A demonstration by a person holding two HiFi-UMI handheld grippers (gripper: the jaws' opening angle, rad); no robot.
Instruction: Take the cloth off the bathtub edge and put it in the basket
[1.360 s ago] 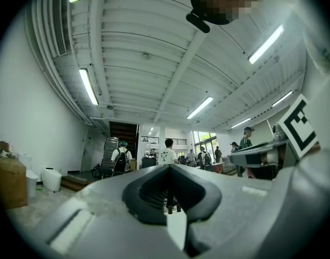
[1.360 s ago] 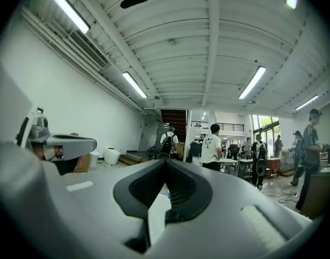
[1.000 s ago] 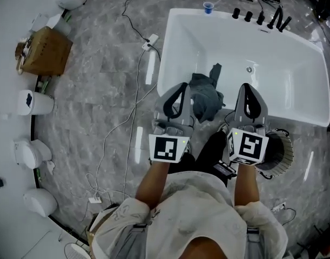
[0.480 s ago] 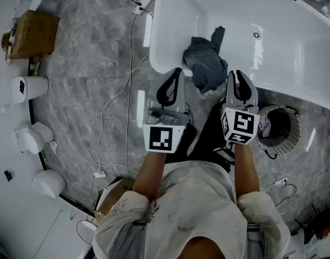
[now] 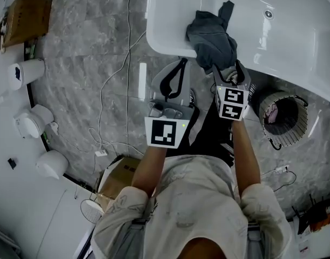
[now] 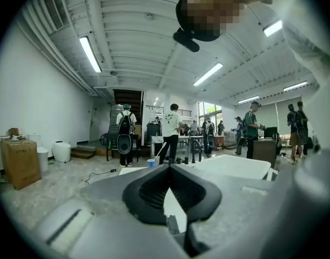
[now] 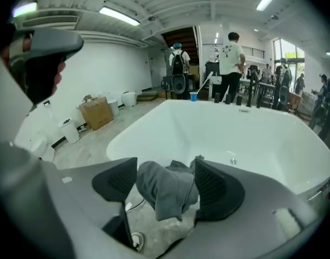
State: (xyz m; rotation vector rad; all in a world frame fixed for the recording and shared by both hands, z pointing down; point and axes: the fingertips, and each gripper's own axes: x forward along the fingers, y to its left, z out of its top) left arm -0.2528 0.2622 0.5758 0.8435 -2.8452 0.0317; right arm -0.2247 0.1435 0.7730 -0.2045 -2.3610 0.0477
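A dark grey cloth [image 5: 210, 34] lies bunched over the near edge of the white bathtub [image 5: 165, 42], part of it hanging down outside. My right gripper [image 5: 228, 72] is at that hanging part. In the right gripper view the cloth [image 7: 167, 190] sits between the two pads and the jaws are opening, with a gap at the left pad [image 7: 116, 179]. My left gripper [image 5: 180, 63] is just left of the cloth, below the tub rim, shut and empty, its tips meeting in the left gripper view [image 6: 167, 169]. The round wire basket [image 5: 304, 124] stands on the floor to the right.
Cables [image 5: 127, 63] trail over the grey marble floor left of the tub. A cardboard box [image 5: 21, 15] and white bins [image 5: 21, 72] line the left wall; another box [image 5: 119, 182] stands by my left side. A blue cup [image 7: 193, 96] sits on the tub's far rim, with people beyond.
Both grippers have moved forward to the tub's near edge. The right gripper has come up to the hanging cloth and its jaws have spread round it. The left gripper stays shut.
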